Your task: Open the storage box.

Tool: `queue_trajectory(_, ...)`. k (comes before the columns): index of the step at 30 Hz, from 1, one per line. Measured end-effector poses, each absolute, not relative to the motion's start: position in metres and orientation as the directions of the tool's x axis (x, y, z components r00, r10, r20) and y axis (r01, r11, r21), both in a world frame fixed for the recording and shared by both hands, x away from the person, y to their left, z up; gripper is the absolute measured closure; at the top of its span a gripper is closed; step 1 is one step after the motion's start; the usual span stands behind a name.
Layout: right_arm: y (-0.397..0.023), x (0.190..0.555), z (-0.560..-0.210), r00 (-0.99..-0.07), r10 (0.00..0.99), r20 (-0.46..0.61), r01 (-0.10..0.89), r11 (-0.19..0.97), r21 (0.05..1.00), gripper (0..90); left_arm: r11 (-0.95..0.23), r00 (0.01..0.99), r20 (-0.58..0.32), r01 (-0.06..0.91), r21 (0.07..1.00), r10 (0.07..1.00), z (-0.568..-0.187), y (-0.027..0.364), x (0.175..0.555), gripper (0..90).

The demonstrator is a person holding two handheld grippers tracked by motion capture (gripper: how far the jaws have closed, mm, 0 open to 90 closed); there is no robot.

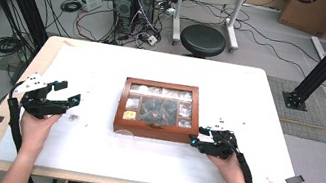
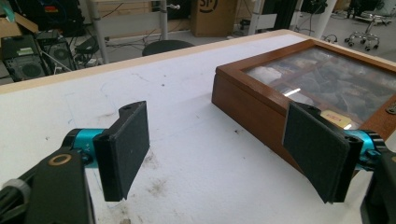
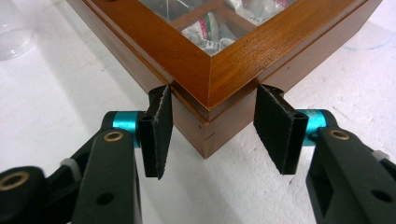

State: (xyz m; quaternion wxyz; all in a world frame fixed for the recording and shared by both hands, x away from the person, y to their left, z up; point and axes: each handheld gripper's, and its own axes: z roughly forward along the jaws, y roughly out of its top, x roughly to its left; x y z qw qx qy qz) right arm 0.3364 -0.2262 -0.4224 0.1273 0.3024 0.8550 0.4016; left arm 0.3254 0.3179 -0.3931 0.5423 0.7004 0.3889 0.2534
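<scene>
My right gripper [image 3: 210, 135] straddles the box [image 1: 158, 108] corner at frame centre, pads not quite pressing it. My left gripper [image 2: 219, 149] hangs wide over the white surface [image 1: 104, 68], lower left.

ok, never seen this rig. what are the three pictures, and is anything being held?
There is no robot arm: a person holds a two-jaw hand-held gripper in each hand. The high view looks down on the table from above. The other two pictures come from cameras riding on each gripper, looking along its black jaws.

On the white surface lies a wooden box with a glass lid and compartments inside. The left hand-held gripper stands open over bare table beside the box. The right hand-held gripper straddles a near corner of the box, one pad on each side; whether the pads already press on the wood is hard to tell. Nothing is lifted.
</scene>
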Motion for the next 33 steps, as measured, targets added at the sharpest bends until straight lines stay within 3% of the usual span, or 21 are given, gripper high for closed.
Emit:
queue_trajectory(20, -0.2244, 0.3314, -0.416, -0.771, 0.636, -0.021, 0.373, 0.479, 0.795, 53.4, -0.112, 0.57, -0.069, 0.278, 0.954, 0.819, -0.3935, 0.3161, 0.3259, 23.1)
queue_trajectory(31, -0.2207, 0.3289, -0.4131, -0.739, 0.674, -0.022, 0.388, 0.452, 0.803, 52.7, -0.101, 0.568, -0.08, 0.279, 0.955, 0.819, -0.3932, 0.3171, 0.3251, 23.1)
queue_trajectory(33, -0.2189, 0.3284, -0.4123, -0.72, 0.693, -0.038, 0.393, 0.452, 0.801, 48.0, -0.099, 0.568, -0.081, 0.278, 0.955, 0.819, -0.3931, 0.3174, 0.3251, 23.1)
